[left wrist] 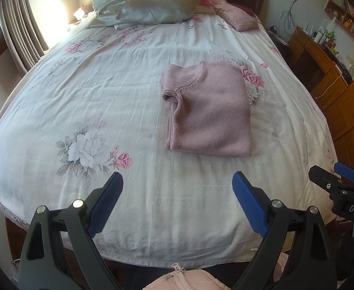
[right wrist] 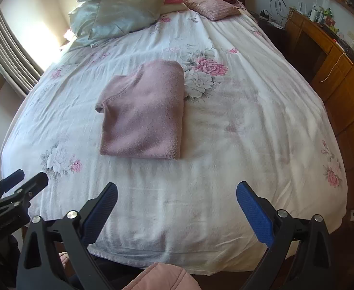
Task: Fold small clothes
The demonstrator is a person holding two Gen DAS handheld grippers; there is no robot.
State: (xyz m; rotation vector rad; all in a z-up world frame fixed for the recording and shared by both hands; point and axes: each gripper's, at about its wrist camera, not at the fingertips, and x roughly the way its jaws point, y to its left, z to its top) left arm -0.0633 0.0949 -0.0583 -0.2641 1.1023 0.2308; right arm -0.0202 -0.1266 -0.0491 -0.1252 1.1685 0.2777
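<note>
Already the pink sweater (left wrist: 208,108) lies folded into a neat rectangle near the middle of the bed (left wrist: 80,91), a sleeve cuff tucked at its left side, edges roughly square. No other loose garment shows on the bedspread, so the folding looks finished here. Both the left gripper (left wrist: 177,203) and right gripper (right wrist: 177,212) hover over the foot edge, jaws wide, holding nothing.

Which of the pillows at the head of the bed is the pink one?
The ribbed pink pillow lying flat at the right side of the headboard end. The other big ones, the pale silvery satin pillows, are piled to its left, nearer the window.
</note>
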